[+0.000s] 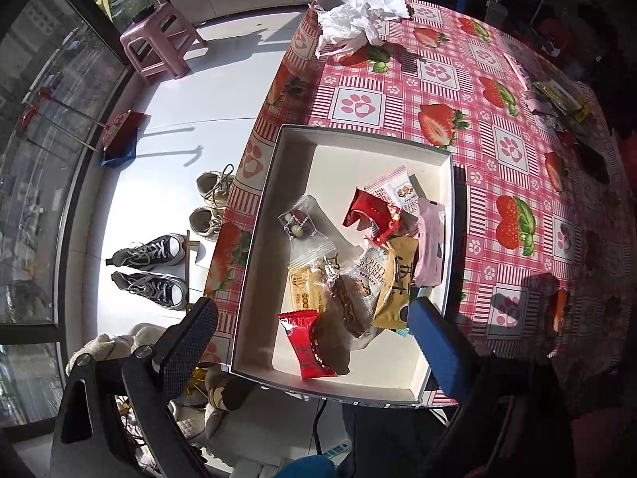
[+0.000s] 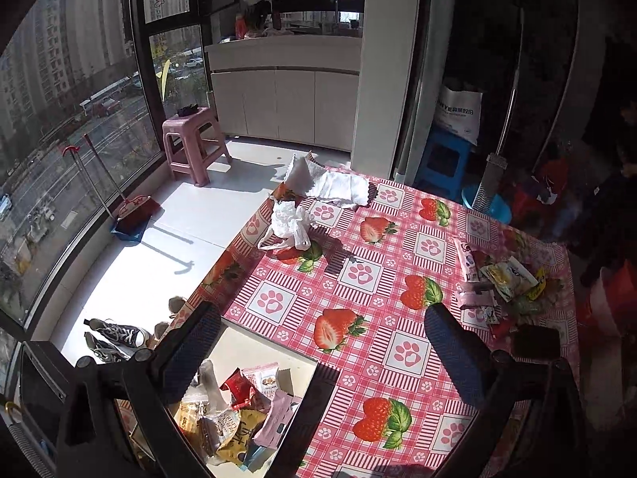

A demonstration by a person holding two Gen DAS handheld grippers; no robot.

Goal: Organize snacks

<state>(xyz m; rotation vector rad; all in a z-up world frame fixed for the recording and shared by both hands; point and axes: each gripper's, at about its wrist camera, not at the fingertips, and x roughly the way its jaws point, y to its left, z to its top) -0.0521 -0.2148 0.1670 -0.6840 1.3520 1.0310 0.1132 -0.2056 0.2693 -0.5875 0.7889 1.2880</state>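
Note:
A white shallow box [image 1: 274, 183] lies on the strawberry tablecloth [image 1: 477, 91] at the table's near left corner. It holds several wrapped snacks, among them a red packet [image 1: 308, 342], a pink packet [image 1: 430, 239] and a cranberry packet [image 1: 370, 275]. My left gripper [image 1: 314, 330] hovers open and empty over the box's near end. In the right wrist view the box [image 2: 278, 352] is at the lower left, and my right gripper [image 2: 322, 342] is open and empty above the cloth. More loose snacks [image 2: 505, 279] lie at the table's right.
Crumpled white bags and paper [image 2: 318, 195] lie at the table's far corner. A pink stool [image 2: 195, 139], a broom with dustpan [image 2: 131, 215] and shoes [image 1: 159, 275] are on the floor left of the table. A blue stool [image 2: 442, 163] stands behind it.

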